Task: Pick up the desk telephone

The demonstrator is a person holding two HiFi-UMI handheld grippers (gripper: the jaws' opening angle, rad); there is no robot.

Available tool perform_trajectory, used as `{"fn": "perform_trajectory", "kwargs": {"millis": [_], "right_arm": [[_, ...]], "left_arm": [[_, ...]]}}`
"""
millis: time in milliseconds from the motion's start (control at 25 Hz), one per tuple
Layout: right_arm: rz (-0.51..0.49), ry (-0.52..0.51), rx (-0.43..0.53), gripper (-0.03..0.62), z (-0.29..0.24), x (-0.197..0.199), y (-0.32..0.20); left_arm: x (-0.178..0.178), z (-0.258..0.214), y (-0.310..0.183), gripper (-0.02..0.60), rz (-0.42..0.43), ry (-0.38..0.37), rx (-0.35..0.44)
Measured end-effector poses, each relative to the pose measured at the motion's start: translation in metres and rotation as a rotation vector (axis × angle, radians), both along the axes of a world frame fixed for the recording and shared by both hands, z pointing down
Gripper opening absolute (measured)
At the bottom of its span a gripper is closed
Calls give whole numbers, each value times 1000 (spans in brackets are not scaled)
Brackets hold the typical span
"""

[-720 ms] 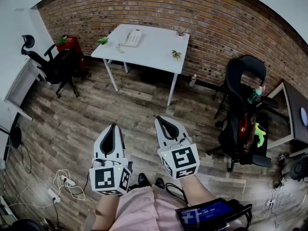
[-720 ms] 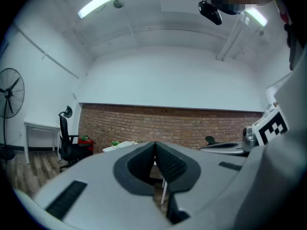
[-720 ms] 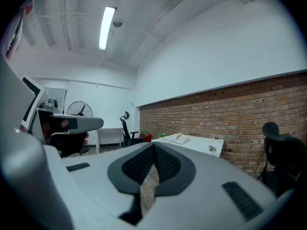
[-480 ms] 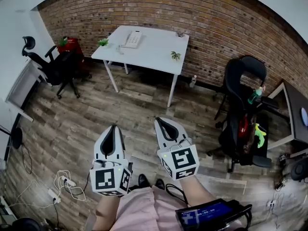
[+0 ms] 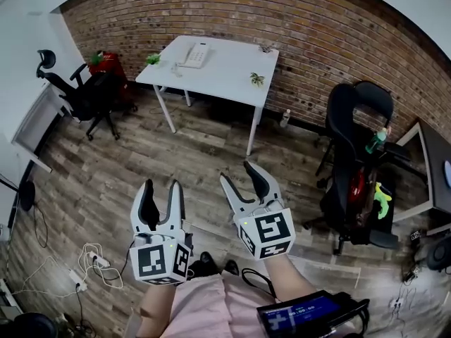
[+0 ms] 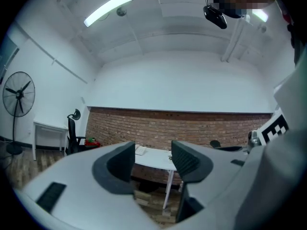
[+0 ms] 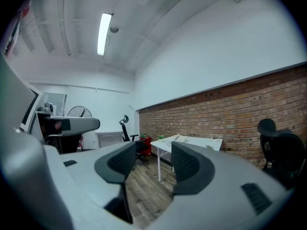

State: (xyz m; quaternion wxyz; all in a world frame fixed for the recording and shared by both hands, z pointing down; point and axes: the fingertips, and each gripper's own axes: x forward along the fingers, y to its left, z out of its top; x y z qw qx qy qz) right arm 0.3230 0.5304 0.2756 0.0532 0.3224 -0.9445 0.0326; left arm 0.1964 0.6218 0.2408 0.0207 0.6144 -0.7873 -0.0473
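Now, left gripper: my jaws stand apart, holding nothing.
Right gripper: likewise apart, empty.
Desk telephone: near the white desk's far left corner, well apart from me.

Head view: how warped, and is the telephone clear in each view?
Head view: fisheye bows the brick wall, telephone sharp on the white table. Left gripper view: telephone tiny between the left tongs. Right gripper view: ceiling lamp blown white, telephone unclear.

My desk telephone sits too small to tell its keys. The lit screen at my lap runs off the bottom edge; the dark desk is cut by the right edge.
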Motion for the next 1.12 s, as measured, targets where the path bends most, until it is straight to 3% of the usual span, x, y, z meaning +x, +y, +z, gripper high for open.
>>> {"fn": "perform_trajectory", "kwargs": {"millis": [240, 480, 800, 1120], "right_arm": [[-10, 11, -4, 235, 7, -4, -14], [-15, 58, -24, 235, 28, -38, -49], [12, 103, -49, 238, 51, -113, -126], [50, 99, -24, 236, 35, -188, -198]], "left_arm": [[-8, 8, -7, 230, -29, 1, -20], [-42, 30, -42, 232, -34, 35, -48], [-134, 49, -129, 232, -7, 52, -68], [-210, 30, -207, 232, 41, 38, -38]]}}
